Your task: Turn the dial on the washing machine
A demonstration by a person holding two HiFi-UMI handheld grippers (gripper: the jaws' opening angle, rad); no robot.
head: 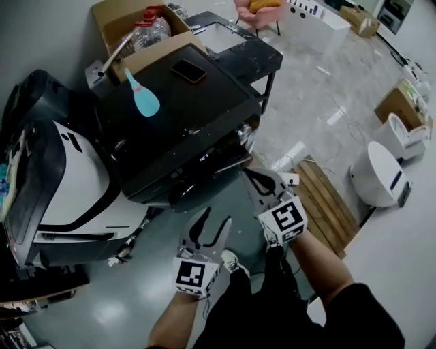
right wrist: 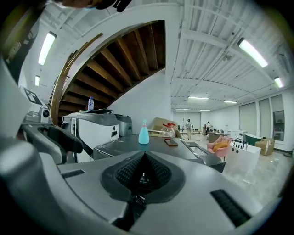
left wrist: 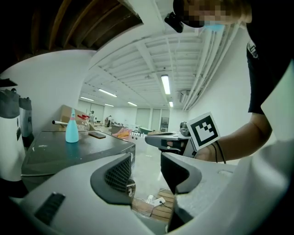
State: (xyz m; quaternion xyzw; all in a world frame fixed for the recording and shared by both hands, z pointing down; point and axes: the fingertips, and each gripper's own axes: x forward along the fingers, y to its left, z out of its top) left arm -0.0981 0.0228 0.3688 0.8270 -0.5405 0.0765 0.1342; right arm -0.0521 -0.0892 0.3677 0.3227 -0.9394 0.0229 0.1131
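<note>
— While both grippers hang in the air, where is the washing machine point(head: 184, 116) from them?
— Ahead of both pairs of jaws, and touching neither. In the right gripper view its dark flat top lies straight beyond the jaw tips. In the left gripper view it lies ahead and off to the left of the jaws. The dial is too small for me to pick out for sure.
— And the bulky thing next to it?
— That is a white and black machine point(head: 61, 184), further left of the left jaws and just beside the washing machine. A cardboard box point(head: 129, 20) stands past the washing machine's far edge, well beyond the jaws. A wooden pallet point(head: 327, 198) lies on the floor to the right of the right jaws.
— How do the jaws stand?
— The left gripper point(left wrist: 146, 174) has its jaws well apart, with nothing between them; only the floor shows through the gap. The right gripper point(right wrist: 143, 161) has its jaws pressed fully together, pad against pad, holding nothing. It sits ahead and to the right of the left jaws.
— Any small things?
— A blue bottle point(right wrist: 144, 133) stands upright on the washing machine's top, straight beyond the right jaws. A phone point(right wrist: 171, 142) lies flat there too, a little to the right of the bottle.
</note>
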